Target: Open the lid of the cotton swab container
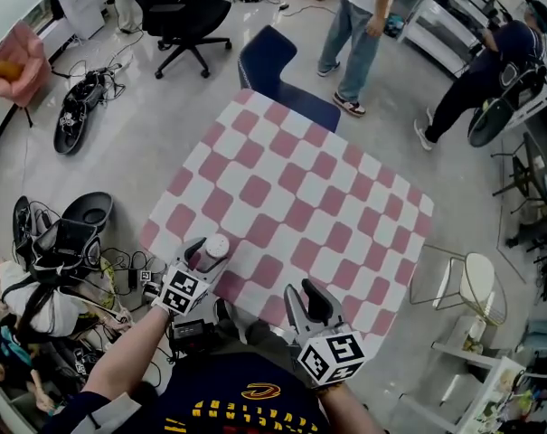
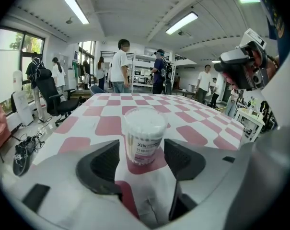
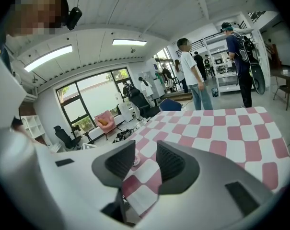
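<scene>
The cotton swab container (image 1: 216,247) is a small clear round tub with a white lid, standing upright on the pink-and-white checked table (image 1: 327,206) near its front left corner. In the left gripper view the container (image 2: 144,138) stands just ahead of the two dark pads, lid on, and the pads do not touch it. My left gripper (image 1: 201,259) (image 2: 141,159) is open around that spot. My right gripper (image 1: 307,306) (image 3: 145,162) hovers over the table's front edge to the right, open by a narrow gap with nothing between its pads.
A blue chair (image 1: 273,61) stands at the table's far corner. People (image 1: 359,25) stand beyond it. Cables, bags and a black tray (image 1: 70,242) lie on the floor at the left. A white stool (image 1: 476,283) stands at the right.
</scene>
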Motion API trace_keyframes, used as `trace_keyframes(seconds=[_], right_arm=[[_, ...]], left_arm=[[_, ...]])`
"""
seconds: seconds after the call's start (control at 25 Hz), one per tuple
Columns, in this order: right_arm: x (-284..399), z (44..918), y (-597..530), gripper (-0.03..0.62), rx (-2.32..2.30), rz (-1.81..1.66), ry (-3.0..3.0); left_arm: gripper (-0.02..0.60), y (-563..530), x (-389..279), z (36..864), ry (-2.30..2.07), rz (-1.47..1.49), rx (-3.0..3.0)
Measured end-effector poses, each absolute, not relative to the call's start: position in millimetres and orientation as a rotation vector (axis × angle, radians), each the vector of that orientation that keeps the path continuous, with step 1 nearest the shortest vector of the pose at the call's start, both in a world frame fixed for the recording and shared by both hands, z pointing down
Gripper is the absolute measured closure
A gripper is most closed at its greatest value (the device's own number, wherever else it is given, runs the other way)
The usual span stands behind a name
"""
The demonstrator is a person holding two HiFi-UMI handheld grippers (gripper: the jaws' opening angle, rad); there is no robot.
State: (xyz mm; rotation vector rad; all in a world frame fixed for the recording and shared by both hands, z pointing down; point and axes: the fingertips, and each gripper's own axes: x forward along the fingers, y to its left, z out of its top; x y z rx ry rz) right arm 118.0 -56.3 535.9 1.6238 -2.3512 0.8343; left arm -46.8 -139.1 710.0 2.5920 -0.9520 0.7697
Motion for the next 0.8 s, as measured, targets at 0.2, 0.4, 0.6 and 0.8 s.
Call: trace_keyframes(seconds=[0.2, 0.4, 0.6, 0.8], right_arm=[[124, 537, -54, 0.476, 1.61, 0.847, -2.36], [129, 538, -50, 0.476, 1.615, 0.858, -2.357], [127, 541, -43, 0.476, 1.583, 0.898, -2.37], [128, 541, -40, 0.476, 1.578, 0.899, -2.366]], left_arm=[[0.308, -144, -37, 714, -0.988, 0.783, 2.594], [0.31, -147, -37, 717, -1.037, 0.789, 2.563], [0.322, -148, -38, 718, -1.049, 0.797, 2.586], [0.327, -146, -35, 713, -1.033, 0.79, 2.578]])
